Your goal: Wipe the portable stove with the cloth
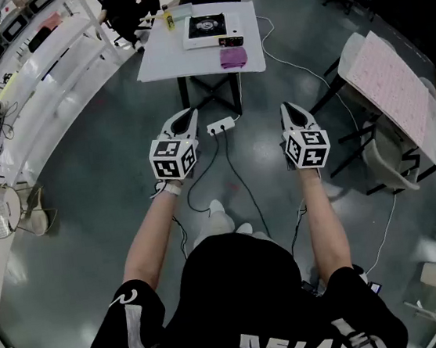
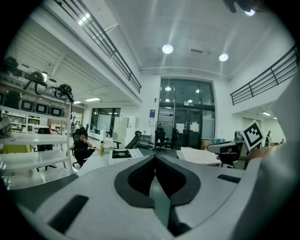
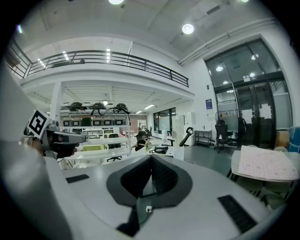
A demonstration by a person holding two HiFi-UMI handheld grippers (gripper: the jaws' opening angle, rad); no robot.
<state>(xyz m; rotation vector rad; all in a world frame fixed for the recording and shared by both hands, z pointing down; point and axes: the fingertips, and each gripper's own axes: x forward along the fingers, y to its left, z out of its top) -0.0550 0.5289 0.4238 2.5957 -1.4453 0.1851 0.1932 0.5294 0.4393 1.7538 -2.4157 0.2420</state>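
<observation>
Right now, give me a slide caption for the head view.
Left tool and right tool, shut and empty, short of table with portable stove and cloth.

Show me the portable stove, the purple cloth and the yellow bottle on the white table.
Portable stove (image 1: pixel 208 26): head view, on its dark burner top.
Purple cloth (image 1: pixel 233 57): head view, on the middle of the folded cloth.
Yellow bottle (image 1: pixel 170 18): head view, on its body.

Standing, the person stretches the left arm (image 1: pixel 152 240) and right arm (image 1: pixel 325 223) straight forward, bare forearms side by side and well apart. The left gripper (image 1: pixel 187 113) and right gripper (image 1: pixel 285 106) are held at the same height, pointing ahead and tipped slightly downward. Each has its jaws pressed together, nothing between them.
</observation>
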